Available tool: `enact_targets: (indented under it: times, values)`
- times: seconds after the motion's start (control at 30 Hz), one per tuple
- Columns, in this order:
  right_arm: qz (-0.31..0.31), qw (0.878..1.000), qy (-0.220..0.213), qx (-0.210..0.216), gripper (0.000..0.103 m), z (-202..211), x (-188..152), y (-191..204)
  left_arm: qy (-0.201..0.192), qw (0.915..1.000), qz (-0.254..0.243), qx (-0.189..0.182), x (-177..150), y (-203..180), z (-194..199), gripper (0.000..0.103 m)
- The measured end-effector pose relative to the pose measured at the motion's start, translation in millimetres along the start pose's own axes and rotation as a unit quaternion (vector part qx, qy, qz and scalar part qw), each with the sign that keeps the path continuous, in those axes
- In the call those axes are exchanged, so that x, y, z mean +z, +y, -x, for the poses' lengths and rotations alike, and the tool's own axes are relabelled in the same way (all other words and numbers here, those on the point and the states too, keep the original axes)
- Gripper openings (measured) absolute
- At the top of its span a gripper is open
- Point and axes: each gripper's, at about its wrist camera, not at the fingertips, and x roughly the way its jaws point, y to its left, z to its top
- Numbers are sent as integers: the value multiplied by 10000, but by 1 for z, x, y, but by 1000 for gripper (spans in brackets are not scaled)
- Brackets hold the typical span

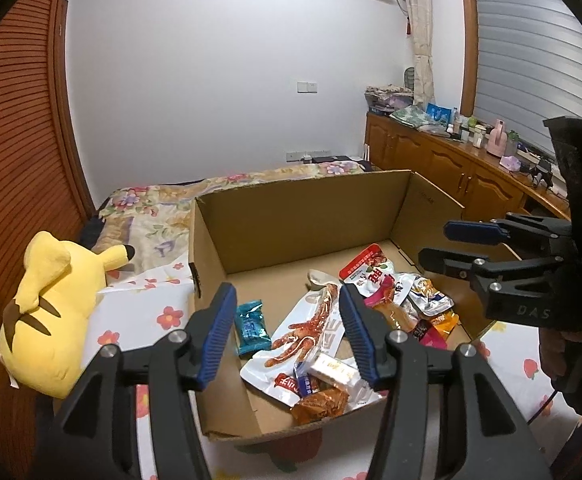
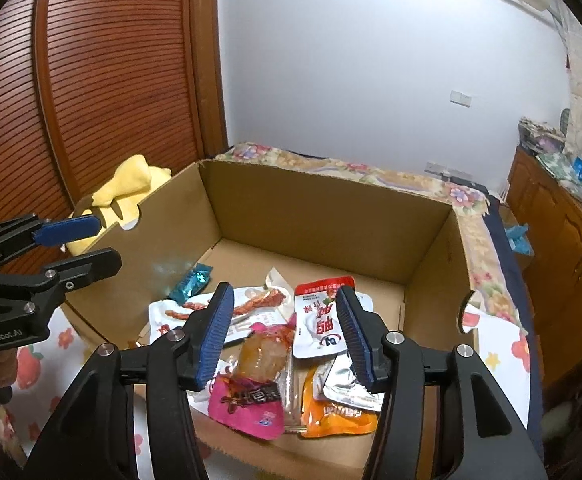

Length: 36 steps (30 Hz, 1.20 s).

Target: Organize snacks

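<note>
Both grippers — left [image 1: 287, 330], right [image 2: 283, 330] — hang open, empty, over the box [image 1: 291, 216]; packets [image 2: 247, 392] look light, slippery — pinch a sealed edge.

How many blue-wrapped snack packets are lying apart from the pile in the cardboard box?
1: a teal-blue packet lies alone on the cardboard box floor, left of the long white chicken-foot pouch. Others may be buried in the pile.

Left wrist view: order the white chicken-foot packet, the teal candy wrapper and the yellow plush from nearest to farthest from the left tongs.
1. White chicken-foot packet, between the left tongs, in the box.
2. Teal candy wrapper, just left of them, in the box.
3. Yellow plush, far left, outside the box.
</note>
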Motion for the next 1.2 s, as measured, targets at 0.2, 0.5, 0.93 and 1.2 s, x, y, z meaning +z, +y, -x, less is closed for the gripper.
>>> enact_targets:
  times: [0.2,0.5,0.93,1.2]
  values:
    - [-93,9997,-212,-89,63,21,-3,-2,-208,9997,-36,133,0,-7,17,70]
    - [-125,9980,-559,-275,79,57,-5,2,-520,9980,-44,352,0,-22,51,82]
    - [-249,9923,-1083,-554,94,118,-22,15,-859,9932,71,778,-14,-43,98,98]
    - [-419,9881,-1319,-670,103,152,-45,26,-1065,9879,98,1122,-36,-51,130,99]
